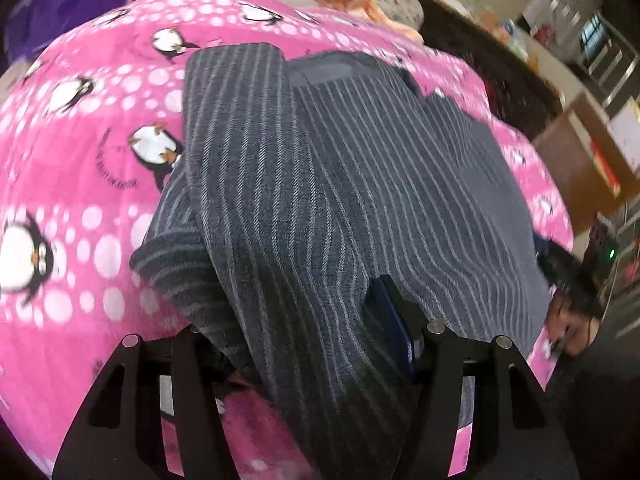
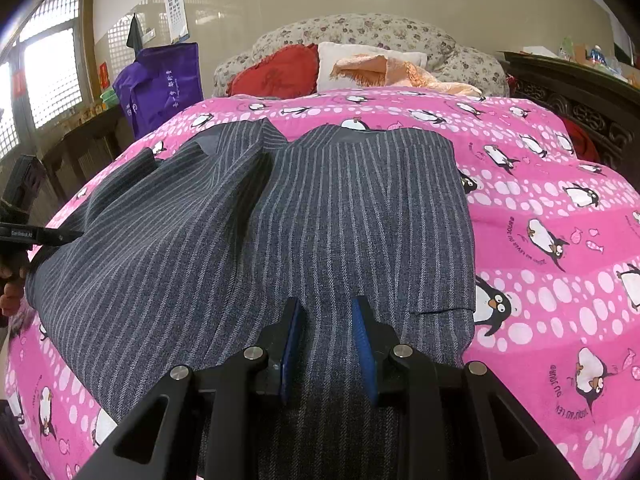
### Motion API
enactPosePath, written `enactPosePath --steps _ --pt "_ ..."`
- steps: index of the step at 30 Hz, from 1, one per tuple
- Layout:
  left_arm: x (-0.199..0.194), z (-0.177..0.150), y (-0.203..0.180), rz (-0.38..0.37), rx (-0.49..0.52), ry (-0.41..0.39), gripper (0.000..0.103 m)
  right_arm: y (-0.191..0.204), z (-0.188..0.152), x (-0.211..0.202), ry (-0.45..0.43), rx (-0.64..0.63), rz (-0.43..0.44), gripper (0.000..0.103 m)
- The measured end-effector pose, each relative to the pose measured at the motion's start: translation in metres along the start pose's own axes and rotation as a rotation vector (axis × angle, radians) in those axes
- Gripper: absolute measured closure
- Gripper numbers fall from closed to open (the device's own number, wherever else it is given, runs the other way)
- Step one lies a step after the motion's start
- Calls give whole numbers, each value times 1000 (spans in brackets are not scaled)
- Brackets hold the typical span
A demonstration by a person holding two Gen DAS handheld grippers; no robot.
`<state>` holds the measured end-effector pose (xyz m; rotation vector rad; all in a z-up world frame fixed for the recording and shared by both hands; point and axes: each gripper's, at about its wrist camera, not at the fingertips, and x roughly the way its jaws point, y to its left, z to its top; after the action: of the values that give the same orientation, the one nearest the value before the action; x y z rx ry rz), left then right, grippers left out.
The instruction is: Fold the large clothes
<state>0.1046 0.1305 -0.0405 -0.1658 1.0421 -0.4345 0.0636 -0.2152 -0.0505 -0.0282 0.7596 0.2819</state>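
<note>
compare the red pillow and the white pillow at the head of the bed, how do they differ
The red pillow is deep red with a scalloped, rounded outline; the white pillow is plain white and rectangular. The red pillow lies bare, while the white pillow is partly covered by a peach fringed cloth. The red one sits left of the white one in the right wrist view. Both lean against the floral headboard, behind the pink penguin blanket.

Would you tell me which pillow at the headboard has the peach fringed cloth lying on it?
The white pillow, right of the red pillow, carries the peach cloth.
</note>
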Motion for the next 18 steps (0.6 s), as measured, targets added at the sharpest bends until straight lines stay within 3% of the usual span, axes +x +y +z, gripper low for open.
enactPosePath --steps 5,9,10,12,15,18 --pt "9 10 0 13 39 7 35 0 0 0 -1 2 1 78" --pt "8 9 0 34 48 -7 37 0 0 0 -2 4 3 78" --pt "8 8 -1 36 51 -21 42 0 0 0 -2 4 3 77" --pt "5 6 1 32 42 -47 77 1 0 0 -2 5 3 77" --pt "-3 7 3 14 17 -89 92 2 0 0 -2 5 4 77" --pt "-9 15 0 -37 3 -83 94 1 -1 0 -2 6 5 77"
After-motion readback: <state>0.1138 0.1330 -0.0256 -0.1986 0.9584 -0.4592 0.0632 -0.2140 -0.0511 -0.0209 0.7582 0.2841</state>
